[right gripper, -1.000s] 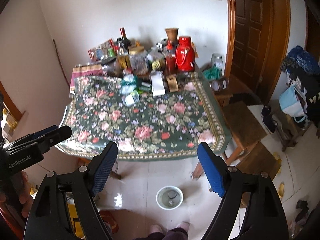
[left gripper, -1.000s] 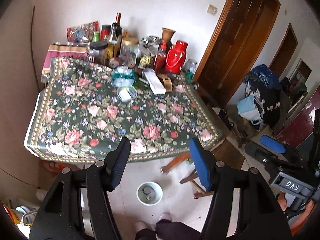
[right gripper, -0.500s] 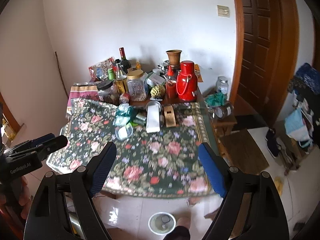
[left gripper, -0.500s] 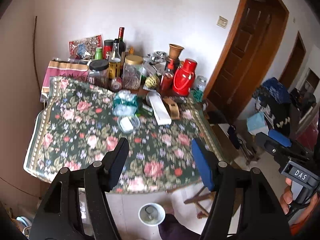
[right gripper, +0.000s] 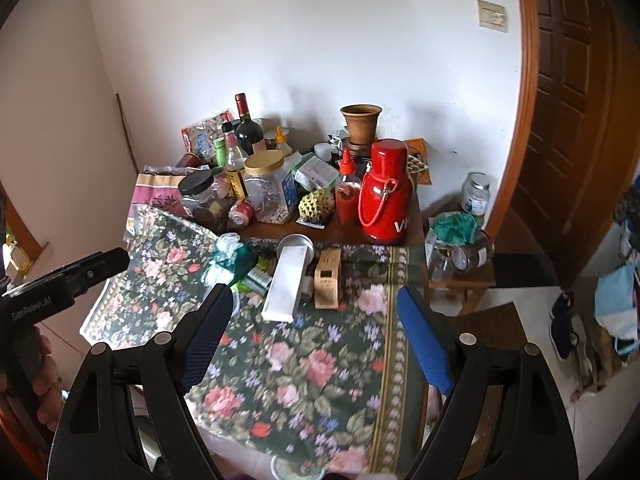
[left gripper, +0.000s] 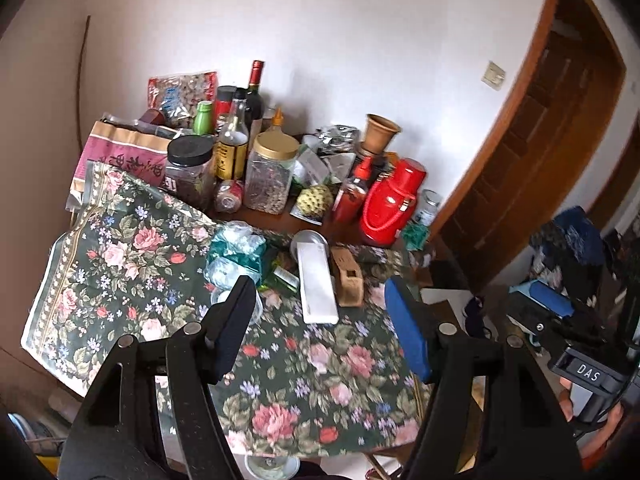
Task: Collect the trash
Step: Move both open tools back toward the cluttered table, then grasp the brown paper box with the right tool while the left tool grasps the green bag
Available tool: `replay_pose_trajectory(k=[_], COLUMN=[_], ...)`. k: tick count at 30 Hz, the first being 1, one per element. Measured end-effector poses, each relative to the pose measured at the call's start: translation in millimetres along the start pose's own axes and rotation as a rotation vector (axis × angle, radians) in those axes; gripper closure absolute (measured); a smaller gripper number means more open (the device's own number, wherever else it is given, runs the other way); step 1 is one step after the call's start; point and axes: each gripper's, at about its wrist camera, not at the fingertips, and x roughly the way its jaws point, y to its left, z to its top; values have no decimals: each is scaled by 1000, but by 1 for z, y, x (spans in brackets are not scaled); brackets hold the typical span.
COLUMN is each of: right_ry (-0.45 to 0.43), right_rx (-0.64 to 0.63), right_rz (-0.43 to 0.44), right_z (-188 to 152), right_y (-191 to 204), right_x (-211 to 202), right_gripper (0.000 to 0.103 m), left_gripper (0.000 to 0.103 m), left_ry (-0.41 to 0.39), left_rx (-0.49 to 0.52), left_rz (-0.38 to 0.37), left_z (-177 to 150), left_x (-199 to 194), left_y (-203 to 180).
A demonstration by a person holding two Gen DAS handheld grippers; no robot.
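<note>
Left claw (left gripper: 322, 322) in lower centre of left wrist view: jaws apart, nothing between them, hanging above floral cloth (left gripper: 132, 280) on worktop. Jaws just been opening slightly. Right claw (right gripper: 314, 334) in lower centre of right wrist view: jaws wide apart, empty, over same cloth.

Trash, mid-frame in both views: crumpled clear-and-teal plastic wrapper (left gripper: 234, 250) on cloth, just left of long white box (left gripper: 318, 280); small brown carton (left gripper: 348, 280) just right of box, touching or nearly so. Small clear lidded tub (left gripper: 240, 304) partly hidden behind left finger of left claw. All ahead of both claws, not touched.

Upper centre, against wall: red thermos (left gripper: 392, 208), red sauce bottle (left gripper: 352, 192), gold-lidded jar (left gripper: 270, 176), black-lidded jar (left gripper: 188, 172), wine bottle (left gripper: 254, 96), clay pot (left gripper: 378, 134), green custard apple (left gripper: 314, 200).

Bottom edge of left wrist view: rim of white bowl (left gripper: 272, 468) on floor, mostly cut off. Right edge: wooden door (right gripper: 568, 120).
</note>
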Motion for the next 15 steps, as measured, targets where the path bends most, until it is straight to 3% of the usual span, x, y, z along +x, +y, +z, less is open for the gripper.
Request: replay_pose_trajectory(k=[7,15], right_ry=[87,189], right_rx=[28,121], right_rz=[0,-85], right_z=[16,19], right_y=[-8,2], right_x=[55,121], right_gripper=[21,21], left_gripper=[37,37], left_ry=[56,214], left_rx=[-47,-65], left_rz=[29,-10], left_z=[21,48], left_x=[47,131], left_y=[35,109])
